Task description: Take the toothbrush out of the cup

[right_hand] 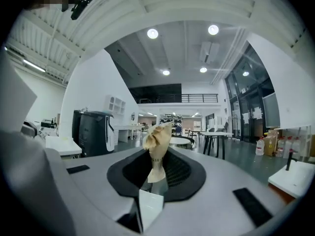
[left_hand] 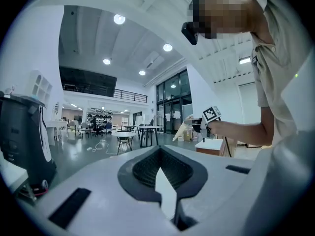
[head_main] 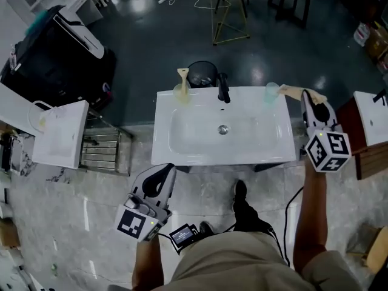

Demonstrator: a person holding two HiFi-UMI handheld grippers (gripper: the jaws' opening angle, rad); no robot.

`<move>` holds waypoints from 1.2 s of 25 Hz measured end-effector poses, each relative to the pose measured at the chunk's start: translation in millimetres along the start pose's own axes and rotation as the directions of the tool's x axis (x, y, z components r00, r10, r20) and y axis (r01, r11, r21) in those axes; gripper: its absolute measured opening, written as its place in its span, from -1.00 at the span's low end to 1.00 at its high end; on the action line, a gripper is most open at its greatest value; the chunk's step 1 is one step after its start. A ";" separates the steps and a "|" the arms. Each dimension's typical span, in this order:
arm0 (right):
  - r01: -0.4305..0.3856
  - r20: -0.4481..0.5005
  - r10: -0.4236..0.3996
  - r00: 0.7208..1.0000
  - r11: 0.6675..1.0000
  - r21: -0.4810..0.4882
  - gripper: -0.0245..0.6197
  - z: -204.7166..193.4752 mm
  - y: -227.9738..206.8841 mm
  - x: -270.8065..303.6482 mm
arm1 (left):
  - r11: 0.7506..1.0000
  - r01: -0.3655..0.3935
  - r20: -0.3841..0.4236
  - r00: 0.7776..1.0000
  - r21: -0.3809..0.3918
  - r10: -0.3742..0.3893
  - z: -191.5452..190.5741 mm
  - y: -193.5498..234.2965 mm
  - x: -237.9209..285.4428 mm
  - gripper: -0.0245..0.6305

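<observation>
My right gripper (head_main: 306,99) is held up at the right end of the white sink (head_main: 182,153), shut on a beige toothbrush (head_main: 294,91) that sticks out past its tips. The same toothbrush (right_hand: 156,149) stands upright between the jaws in the right gripper view, clear of any cup. Just left of it, a pale green cup (head_main: 271,93) stands on the sink's back right corner. At the back left, a yellowish cup (head_main: 180,93) holds another brush. In front of the sink, low on the left, my left gripper (head_main: 160,176) is shut and empty, its jaws (left_hand: 160,170) pressed together.
A black faucet (head_main: 224,88) rises at the middle of the sink's back edge, with a black bin (head_main: 202,73) behind it. A second white basin (head_main: 60,135) and a metal rack (head_main: 104,150) stand to the left. A wooden cabinet (head_main: 364,150) is at the right.
</observation>
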State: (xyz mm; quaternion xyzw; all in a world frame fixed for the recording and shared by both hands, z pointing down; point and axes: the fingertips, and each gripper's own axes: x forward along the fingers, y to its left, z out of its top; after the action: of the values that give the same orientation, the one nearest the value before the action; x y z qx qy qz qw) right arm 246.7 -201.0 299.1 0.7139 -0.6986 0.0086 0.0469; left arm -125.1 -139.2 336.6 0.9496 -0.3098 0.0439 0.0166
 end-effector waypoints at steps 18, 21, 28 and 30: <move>-0.105 0.057 0.109 0.992 0.991 -0.077 -0.75 65.1 152.9 -190.6 | 0.997 0.060 0.095 0.993 0.044 -0.064 23.8 -28.7 -111.1 -0.91; -0.115 0.055 0.119 0.991 0.990 -0.082 -0.75 66.9 143.4 -186.3 | 0.998 0.051 0.081 0.995 0.044 -0.055 21.7 -22.7 -87.5 -0.91; -0.169 0.046 0.171 0.984 0.985 -0.045 -0.75 52.0 86.5 -134.8 | 0.997 -0.032 0.012 0.999 0.063 0.031 13.9 5.3 12.6 -0.91; -0.192 0.042 0.193 0.980 0.981 -0.036 -0.75 46.0 68.2 -115.1 | 0.995 -0.064 -0.012 0.998 0.082 0.065 11.7 14.6 44.9 -0.91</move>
State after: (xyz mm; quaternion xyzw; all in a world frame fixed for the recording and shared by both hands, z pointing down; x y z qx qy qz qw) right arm 173.4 -91.2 248.0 0.6422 -0.7653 -0.0141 0.0412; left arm -96.8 -178.0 329.2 0.9387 -0.3381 0.0638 -0.0214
